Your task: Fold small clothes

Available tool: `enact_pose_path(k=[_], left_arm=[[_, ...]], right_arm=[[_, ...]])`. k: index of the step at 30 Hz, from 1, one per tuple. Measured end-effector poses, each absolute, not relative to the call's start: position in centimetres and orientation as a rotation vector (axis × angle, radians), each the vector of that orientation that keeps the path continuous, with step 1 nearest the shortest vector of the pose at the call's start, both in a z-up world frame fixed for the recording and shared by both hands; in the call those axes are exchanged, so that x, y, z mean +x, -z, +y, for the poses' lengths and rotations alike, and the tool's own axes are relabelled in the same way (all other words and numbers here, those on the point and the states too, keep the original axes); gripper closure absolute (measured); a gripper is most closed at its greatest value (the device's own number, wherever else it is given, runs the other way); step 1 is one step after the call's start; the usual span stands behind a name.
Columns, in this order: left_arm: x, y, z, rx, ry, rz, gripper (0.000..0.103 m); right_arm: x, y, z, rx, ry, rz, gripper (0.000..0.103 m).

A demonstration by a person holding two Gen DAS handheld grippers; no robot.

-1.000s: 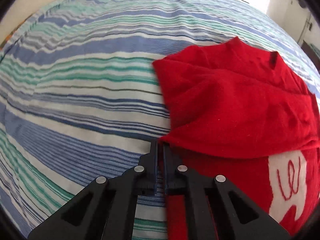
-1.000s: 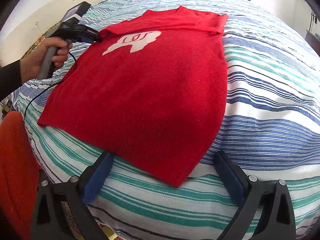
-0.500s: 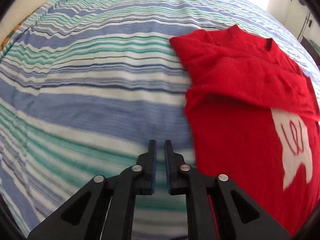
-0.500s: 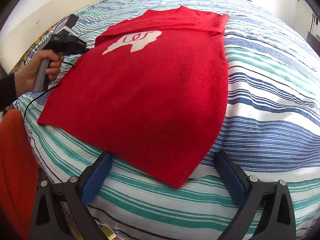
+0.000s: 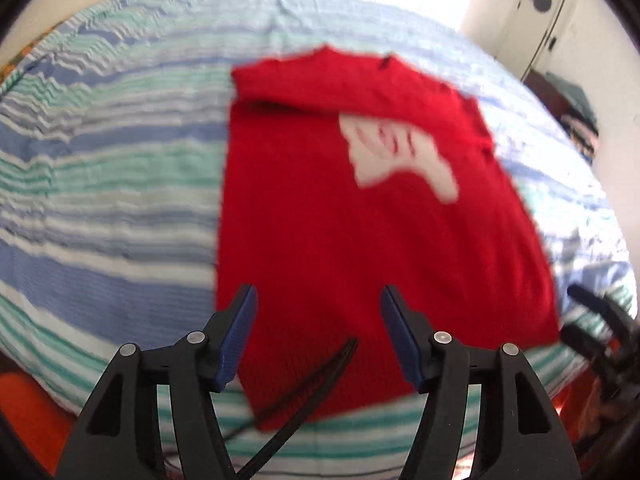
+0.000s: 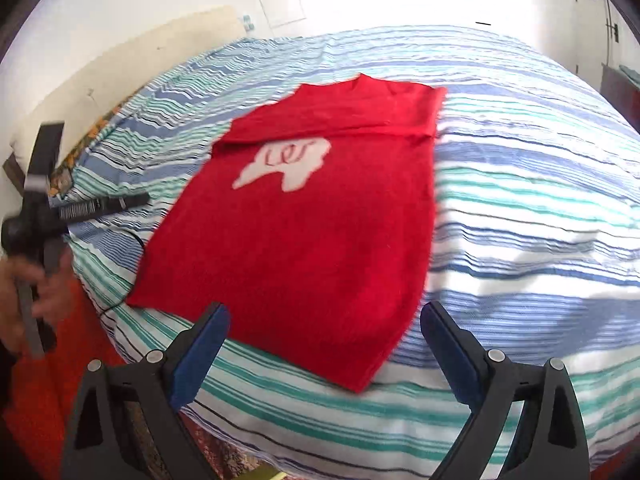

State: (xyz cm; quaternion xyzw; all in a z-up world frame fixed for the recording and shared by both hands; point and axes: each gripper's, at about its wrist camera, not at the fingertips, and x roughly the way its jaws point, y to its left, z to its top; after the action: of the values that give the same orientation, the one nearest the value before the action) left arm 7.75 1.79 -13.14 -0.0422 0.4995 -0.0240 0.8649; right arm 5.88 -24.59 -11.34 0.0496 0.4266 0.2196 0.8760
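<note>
So here's where we're at. Nearest to us, both tools are empty: the left hand-held gripper (image 5: pixel 318 300) has its jaws wide apart just over the bottom hem, and the right hand-held gripper (image 6: pixel 324 318) is spread just as wide over the other hem corner. Neither one is pinching anything.

The red sweater (image 6: pixel 304 220) lies flat, front up, on the striped bed (image 6: pixel 520 184), hem toward us and collar away. Both sleeves look tucked across the top near the collar, so we'd say the sleeve step is done. What's left, as we read it, is the body fold: hem up toward the collar, maybe once more after that. So roughly halfway.

On the views: the left wrist one is blurry but catches a cable (image 5: pixel 304 384) lying across the hem, plus the other tool at the far right edge. The right wrist view is sharper, shows the white patch (image 6: pixel 286 164) with its red scribble clearly, and shows our left hand (image 6: pixel 28 300) gripping its handle off the bed's edge, which the left view can't.
</note>
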Motion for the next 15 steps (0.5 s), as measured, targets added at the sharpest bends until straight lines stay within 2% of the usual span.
enact_pose_path(k=[2,4,6,15], left_arm=[[6.9,15.7,1.8,-0.079,0.024,1.121,0.047],[5.8,16.2,2.0,-0.066,0.020,1.121,0.046],[5.4,15.7,1.8,-0.049,0.018,1.133,0.046],[4.8,16.5,2.8,-0.099,-0.021,1.174,0.044]], right_arm=[[6.3,12.8,-24.2,0.112,-0.505,0.919,0.013],[6.9,15.7,-24.0,0.092,-0.492,1.055,0.023],[6.4,16.0,-24.1,0.038,-0.484,1.035,0.026],[5.6,15.9,-23.8,-0.017,-0.428,1.051,0.026]])
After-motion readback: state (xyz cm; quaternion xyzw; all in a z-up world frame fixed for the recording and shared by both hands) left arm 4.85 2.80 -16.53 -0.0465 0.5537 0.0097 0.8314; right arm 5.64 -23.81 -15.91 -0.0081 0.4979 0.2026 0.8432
